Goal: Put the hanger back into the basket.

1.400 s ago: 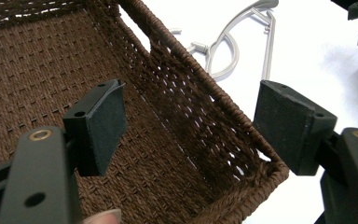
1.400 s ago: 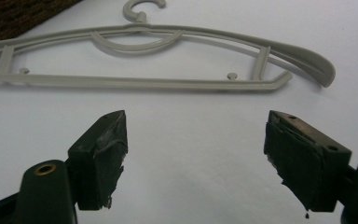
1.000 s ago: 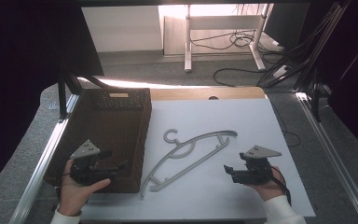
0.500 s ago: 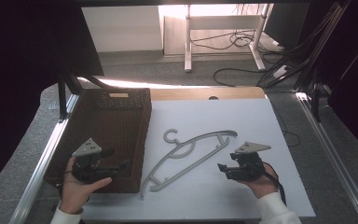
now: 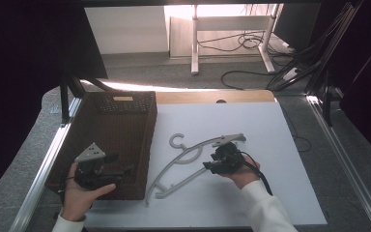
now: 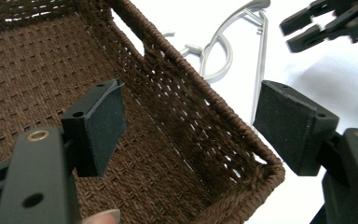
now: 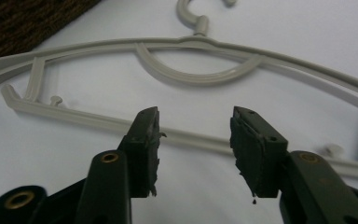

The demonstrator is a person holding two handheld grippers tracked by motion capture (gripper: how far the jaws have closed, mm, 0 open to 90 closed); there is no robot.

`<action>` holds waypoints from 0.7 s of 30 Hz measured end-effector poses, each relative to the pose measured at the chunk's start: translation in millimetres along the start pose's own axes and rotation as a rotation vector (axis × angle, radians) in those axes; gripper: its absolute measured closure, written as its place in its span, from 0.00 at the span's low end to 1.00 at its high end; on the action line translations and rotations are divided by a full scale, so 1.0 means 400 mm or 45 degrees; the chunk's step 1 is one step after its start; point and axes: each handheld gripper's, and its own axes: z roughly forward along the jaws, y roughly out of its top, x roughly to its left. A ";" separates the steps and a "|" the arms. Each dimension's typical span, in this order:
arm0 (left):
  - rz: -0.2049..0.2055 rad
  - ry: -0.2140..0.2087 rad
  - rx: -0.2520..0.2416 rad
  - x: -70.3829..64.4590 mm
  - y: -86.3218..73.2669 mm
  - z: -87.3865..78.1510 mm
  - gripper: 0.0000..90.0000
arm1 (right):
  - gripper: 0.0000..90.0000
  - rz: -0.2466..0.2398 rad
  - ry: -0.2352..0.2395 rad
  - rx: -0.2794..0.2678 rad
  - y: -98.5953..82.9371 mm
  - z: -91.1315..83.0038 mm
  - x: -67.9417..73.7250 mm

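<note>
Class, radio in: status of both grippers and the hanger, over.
Right gripper open, jaws at the hanger's bottom bar, not gripping. Left gripper open over the wicker basket. Nothing in the way.

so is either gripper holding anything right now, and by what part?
Nothing held. Right gripper is open, jaws apart just short of the hanger's bottom bar. Left gripper is open over the wicker basket's corner.

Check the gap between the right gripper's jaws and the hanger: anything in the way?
Nothing. In the right gripper view, the right gripper stands open just short of the hanger bottom bar, bare white table between.
</note>
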 end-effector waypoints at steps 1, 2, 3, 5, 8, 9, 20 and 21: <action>0.000 0.001 0.001 0.001 -0.001 -0.001 0.27 | 0.67 -0.008 0.013 0.022 0.007 0.014 0.002; 0.000 0.003 0.002 0.001 -0.001 -0.001 0.27 | 0.72 -0.013 0.027 0.045 0.014 0.028 0.003; 0.000 0.005 0.004 0.001 -0.002 -0.001 0.27 | 0.82 -0.014 0.038 0.081 0.027 0.055 0.008; 0.002 0.005 0.005 0.001 -0.002 0.000 0.27 | 0.87 -0.020 0.047 0.104 0.034 0.067 0.012; 0.007 0.007 0.013 0.001 -0.003 0.003 0.27 | 0.99 -0.060 0.062 0.165 0.052 0.107 0.027; 0.007 0.007 0.013 0.001 -0.003 0.003 0.27 | 0.99 -0.060 0.062 0.165 0.052 0.107 0.027; 0.010 0.019 0.014 0.002 -0.005 0.004 0.27 | 1.00 -0.125 0.050 0.275 0.043 0.137 0.039; 0.011 0.020 0.012 0.002 -0.005 0.005 0.27 | 1.00 -0.125 0.055 0.283 0.037 0.133 0.039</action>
